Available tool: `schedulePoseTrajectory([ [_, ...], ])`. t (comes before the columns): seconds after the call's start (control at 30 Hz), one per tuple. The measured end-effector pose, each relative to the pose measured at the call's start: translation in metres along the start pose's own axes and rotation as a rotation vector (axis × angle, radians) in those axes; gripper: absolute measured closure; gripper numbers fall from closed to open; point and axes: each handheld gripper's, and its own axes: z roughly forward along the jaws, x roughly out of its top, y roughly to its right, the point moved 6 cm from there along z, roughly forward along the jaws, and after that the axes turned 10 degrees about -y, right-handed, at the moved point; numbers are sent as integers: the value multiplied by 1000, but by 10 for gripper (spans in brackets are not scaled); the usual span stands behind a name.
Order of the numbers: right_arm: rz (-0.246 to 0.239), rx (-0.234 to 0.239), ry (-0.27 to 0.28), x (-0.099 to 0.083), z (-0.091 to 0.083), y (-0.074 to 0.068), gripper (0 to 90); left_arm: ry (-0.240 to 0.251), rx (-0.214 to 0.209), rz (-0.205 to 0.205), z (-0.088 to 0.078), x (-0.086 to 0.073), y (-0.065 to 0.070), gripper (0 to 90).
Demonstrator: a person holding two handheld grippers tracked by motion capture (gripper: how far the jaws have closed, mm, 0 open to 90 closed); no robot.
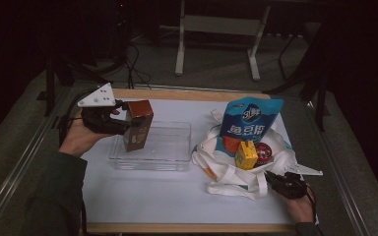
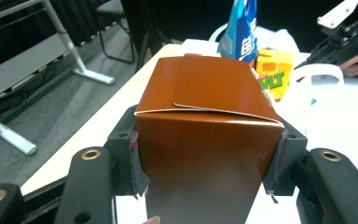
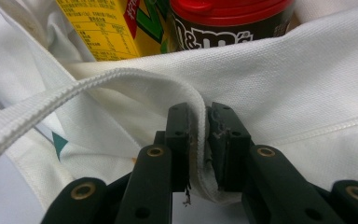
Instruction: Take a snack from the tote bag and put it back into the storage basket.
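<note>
- Two grippers worked: white tote bag point(image 1: 226, 172) sat right, its strap clamped in the right gripper point(image 3: 204, 140) at the near edge.
- Clear tray point(image 1: 177, 164) lay left-centre.
- Brown box point(image 1: 139, 125), upright, squeezed by the left gripper point(image 1: 120, 123), hung directly over the tray's left end.

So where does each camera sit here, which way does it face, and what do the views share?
High view: above the person's side of the table, looking forward and down; both forearms enter from below, left claw on the brown box over the clear tray.
Left gripper view: rides the left claw, looking along its jaws clamped on the brown box.
Right gripper view: rides the right claw, pinching the white bag's strap.
Shared: the yellow carton shows in all three.
</note>
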Motion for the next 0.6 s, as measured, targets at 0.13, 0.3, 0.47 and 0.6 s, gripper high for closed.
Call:
schedulePoseTrajectory([
  [0.13,1,0,0,0,0,0,775,-46,11,11,4,-5,-1,430],
  [0.3,2,-1,0,0,0,0,775,-68,-9,13,8,-9,-1,430],
  [0.47,1,-1,0,0,0,0,776,-116,-21,25,17,-14,0,430],
  [0.6,1,-2,-1,0,0,0,776,-147,-41,31,25,-17,2,429],
])
